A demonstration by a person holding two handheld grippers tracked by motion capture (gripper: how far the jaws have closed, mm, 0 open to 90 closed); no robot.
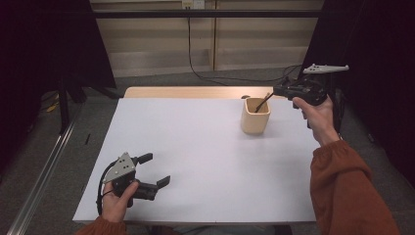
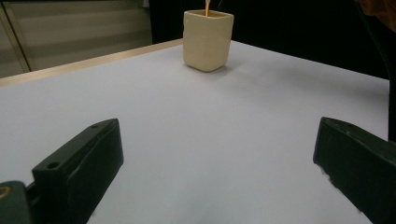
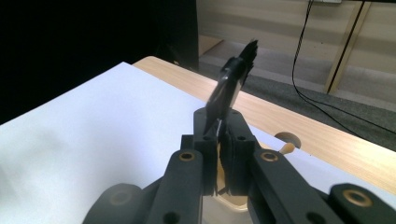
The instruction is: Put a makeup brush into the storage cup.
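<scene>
— Two grippers are seen; what is held by each?

— By the right gripper (image 1: pixel 280 91) a dark slender tool (image 1: pixel 263 102), probably a brush, is pinched near its upper end, the jaws being closed tight on it. In the right gripper view the tool (image 3: pixel 231 86) is seen jutting up past the closed jaws, its bristled tip blurred. Nothing is held by the left gripper (image 1: pixel 155 170); its jaws are spread wide over the white table (image 1: pixel 205 161).

— Where is the tool placed relative to the cup?

— Its lower end is dipped inside the beige cup (image 1: pixel 255 115), while its long axis is tilted up and to the right toward the right gripper, which is held just above and beside the cup's rim. Whether the tip is resting on the bottom cannot be told.

— Which hand is nearer?

— The right one, plainly; the left gripper is kept well apart at the near left corner, the cup (image 2: pixel 207 40) being seen far off in the left gripper view.

— And the count?

— One cup and one tool are counted.
</scene>
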